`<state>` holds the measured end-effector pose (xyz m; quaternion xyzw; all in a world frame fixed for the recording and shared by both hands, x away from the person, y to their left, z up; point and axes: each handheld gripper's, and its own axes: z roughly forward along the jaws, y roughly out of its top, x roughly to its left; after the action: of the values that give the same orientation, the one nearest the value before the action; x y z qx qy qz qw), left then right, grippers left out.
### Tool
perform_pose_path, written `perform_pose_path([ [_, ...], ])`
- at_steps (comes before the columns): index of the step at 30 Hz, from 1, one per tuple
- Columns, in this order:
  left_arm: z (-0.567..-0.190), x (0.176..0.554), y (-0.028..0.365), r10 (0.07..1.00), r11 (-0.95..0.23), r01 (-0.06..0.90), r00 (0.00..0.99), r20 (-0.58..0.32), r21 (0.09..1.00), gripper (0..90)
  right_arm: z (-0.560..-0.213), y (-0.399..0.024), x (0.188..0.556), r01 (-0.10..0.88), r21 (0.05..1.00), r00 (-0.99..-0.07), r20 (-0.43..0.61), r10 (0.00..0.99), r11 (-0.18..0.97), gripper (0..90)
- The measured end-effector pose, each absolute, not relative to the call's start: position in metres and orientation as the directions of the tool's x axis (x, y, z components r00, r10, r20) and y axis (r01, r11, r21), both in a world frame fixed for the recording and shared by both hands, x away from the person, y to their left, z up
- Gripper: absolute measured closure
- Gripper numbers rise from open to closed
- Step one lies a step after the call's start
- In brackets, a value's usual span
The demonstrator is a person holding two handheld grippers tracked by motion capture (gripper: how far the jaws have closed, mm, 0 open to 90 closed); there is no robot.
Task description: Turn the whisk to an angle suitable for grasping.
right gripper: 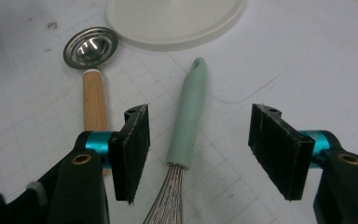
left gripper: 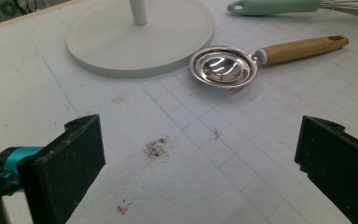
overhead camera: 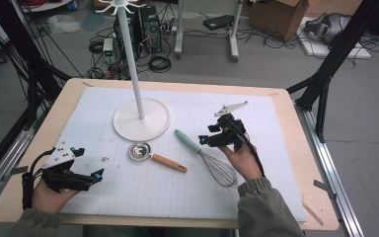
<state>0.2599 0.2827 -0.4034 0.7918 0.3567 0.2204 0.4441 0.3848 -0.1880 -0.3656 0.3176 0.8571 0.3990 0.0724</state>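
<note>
the right hand-held gripper [right gripper: 198, 154] hangs over the whisk [right gripper: 189, 126] with its jaws spread, one on each side of the mint-green handle just ahead of where the wires begin; the pads look clear of the handle, though how high above it they stand is hard to judge. beyond the left jaw lies a small metal strainer [right gripper: 91, 46] with a wooden handle, and past both sits the round white base of a stand [right gripper: 177, 18]. the left hand-held gripper [overhead camera: 76, 173] rests low at the near left of the worktop [overhead camera: 276, 128], jaws wide apart with nothing between them, the strainer ahead of it.
</note>
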Motion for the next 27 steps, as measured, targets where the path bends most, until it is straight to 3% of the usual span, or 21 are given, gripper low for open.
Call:
perform_pose_path([
  [27, -0.404, 0.261, 0.283, 0.760, -0.348, 0.370, 0.649, 0.028, 0.861, 1.8, -0.391, -0.167, 0.401, 0.574, 0.621, -0.774, 0.199, 0.601, 0.534, 50.4],
])
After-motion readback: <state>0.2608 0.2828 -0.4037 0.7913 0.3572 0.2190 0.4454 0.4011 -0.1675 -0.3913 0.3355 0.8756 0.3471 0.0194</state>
